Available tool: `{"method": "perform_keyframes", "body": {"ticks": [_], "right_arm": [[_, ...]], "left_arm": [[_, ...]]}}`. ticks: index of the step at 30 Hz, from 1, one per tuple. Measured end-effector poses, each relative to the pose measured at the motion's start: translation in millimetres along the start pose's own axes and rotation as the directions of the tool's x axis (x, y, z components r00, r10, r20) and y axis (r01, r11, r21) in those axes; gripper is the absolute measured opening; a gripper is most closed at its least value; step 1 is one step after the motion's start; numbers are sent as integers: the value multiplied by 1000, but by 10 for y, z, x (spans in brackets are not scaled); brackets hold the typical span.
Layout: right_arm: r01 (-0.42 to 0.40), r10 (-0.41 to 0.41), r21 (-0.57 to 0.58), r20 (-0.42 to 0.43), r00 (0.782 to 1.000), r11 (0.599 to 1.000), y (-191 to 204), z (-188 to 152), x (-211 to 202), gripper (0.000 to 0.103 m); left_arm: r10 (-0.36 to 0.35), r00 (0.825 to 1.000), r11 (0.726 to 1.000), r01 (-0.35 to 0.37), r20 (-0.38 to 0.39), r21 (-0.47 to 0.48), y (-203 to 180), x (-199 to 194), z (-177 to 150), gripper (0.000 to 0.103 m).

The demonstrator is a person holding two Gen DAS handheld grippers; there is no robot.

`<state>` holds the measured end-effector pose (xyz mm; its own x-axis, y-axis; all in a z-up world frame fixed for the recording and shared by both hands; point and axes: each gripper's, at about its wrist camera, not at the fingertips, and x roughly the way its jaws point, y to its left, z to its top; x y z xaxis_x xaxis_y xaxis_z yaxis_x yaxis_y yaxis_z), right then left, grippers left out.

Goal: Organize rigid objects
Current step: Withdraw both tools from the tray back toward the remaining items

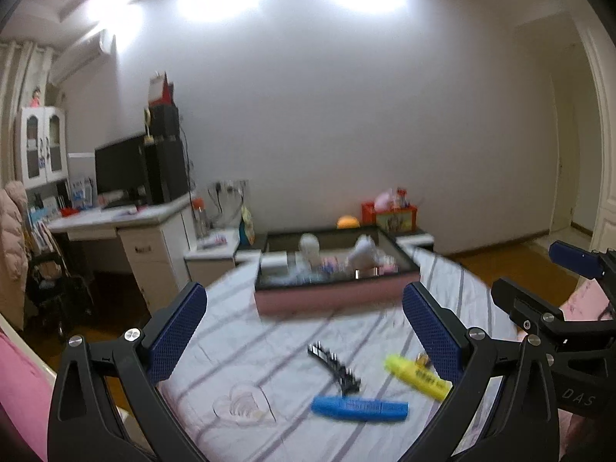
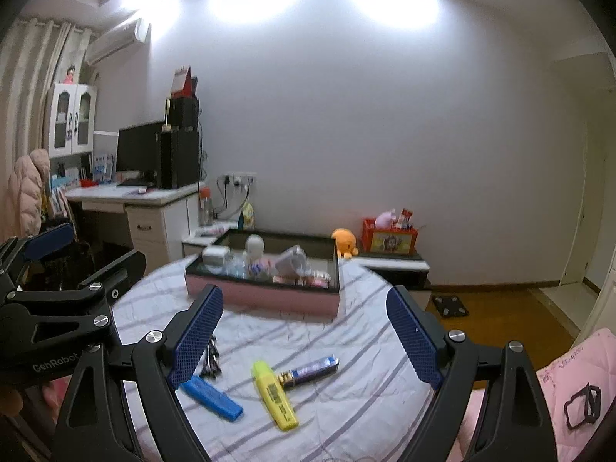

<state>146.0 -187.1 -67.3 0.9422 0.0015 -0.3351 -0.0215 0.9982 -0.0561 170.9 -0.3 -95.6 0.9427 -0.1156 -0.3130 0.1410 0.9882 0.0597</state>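
Left wrist view: left gripper (image 1: 304, 340), black frame with blue textured pads, fingers spread wide and holding nothing, above a bed covered in a white sheet with grey stripes (image 1: 238, 331). On the sheet between the fingers: a black toothed hair clip (image 1: 334, 366); just nearer the camera, a flat blue plastic comb (image 1: 360, 408); to its right, a yellow highlighter pen (image 1: 417, 376), its far end partly behind the right-hand pad. Toward the bed's far edge, a pink-sided, dark-rimmed open rectangular box (image 1: 331, 300) containing small white and pastel items, blurred. The right gripper (image 1: 539, 277) enters at the right edge of this view.

Right wrist view: right gripper (image 2: 304, 337), fingers likewise wide apart and empty. Between them: the blue comb (image 2: 211, 398) at near left, the hair clip (image 2: 210, 358) beside the left-hand pad, the highlighter (image 2: 275, 394) at centre, and a dark blue cylindrical battery (image 2: 310, 370) touching the highlighter's middle. The pink box (image 2: 265, 296) lies beyond them. A pink quilt (image 2: 569, 369) lies at the bed's right edge.
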Motion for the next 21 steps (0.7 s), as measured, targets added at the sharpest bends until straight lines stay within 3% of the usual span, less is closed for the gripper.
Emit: {"method": "perform_keyframes", "body": {"ticks": [3, 8, 15, 21], "right_arm": [[1, 0, 6, -68, 998, 1000, -7, -198, 184, 88], [4, -1, 14, -189, 982, 1000, -23, -498, 488, 88], [4, 23, 89, -306, 952, 996, -131, -714, 818, 88], [21, 37, 146, -386, 922, 989, -237, -826, 1142, 88]], "left_arm": [[-9, 996, 1000, 10, -88, 3, -28, 217, -196, 103], [-51, 971, 999, 45, -233, -28, -45, 569, -524, 103], [-53, 944, 999, 50, -325, -17, -98, 935, -632, 103], [-42, 907, 998, 61, -420, 31, -180, 1289, -761, 103]]}}
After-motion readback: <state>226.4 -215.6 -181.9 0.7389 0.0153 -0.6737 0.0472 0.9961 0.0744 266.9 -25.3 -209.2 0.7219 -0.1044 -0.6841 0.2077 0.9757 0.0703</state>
